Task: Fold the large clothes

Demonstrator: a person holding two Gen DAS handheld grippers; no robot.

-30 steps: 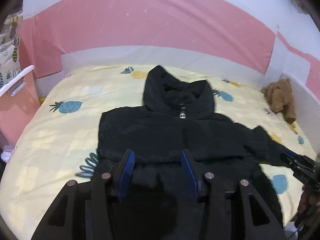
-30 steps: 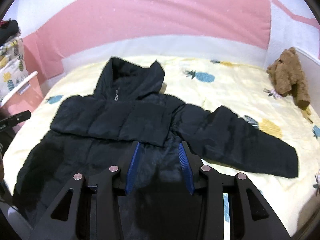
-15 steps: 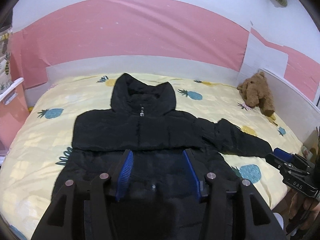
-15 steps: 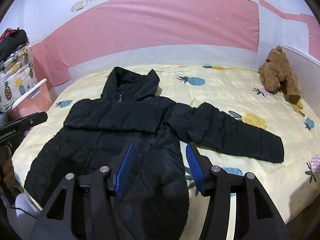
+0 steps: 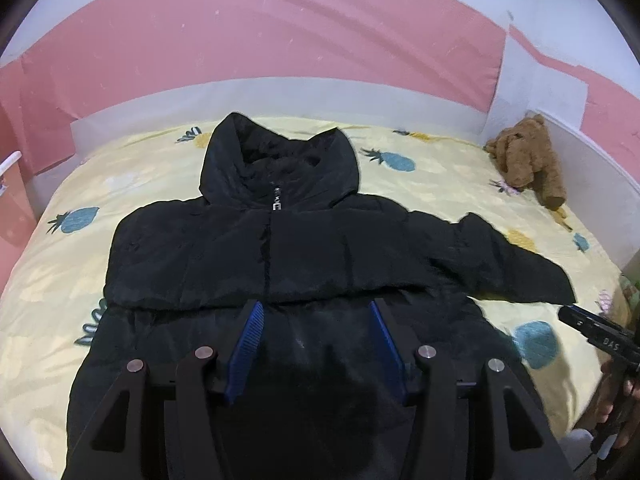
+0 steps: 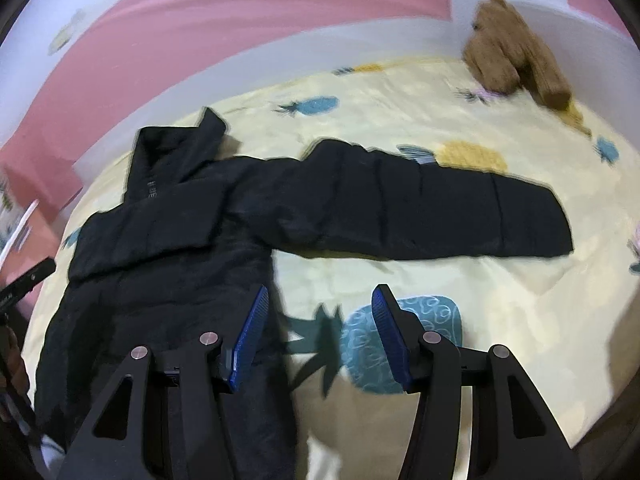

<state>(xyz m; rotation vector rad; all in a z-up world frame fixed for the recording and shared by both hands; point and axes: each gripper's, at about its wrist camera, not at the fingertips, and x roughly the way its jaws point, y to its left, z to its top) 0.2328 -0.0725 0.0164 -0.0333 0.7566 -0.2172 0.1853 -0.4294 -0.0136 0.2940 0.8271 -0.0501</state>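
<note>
Folding has begun only on one side; the black jacket [image 5: 280, 248] lies flat at frame centre on the pineapple sheet [image 5: 420, 176], one sleeve already laid across the chest, the other sleeve [image 6: 420, 208] stretched toward the right. Left gripper [image 5: 316, 340] and right gripper [image 6: 320, 336] both stand open and hold nothing; the second sleeve and the body fold remain.

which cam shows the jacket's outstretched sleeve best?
Right wrist: the sleeve lies across mid-frame, whole from shoulder to cuff, slightly blurred. Left wrist shows the sleeve smaller, off to the right, foreshortened.
</note>
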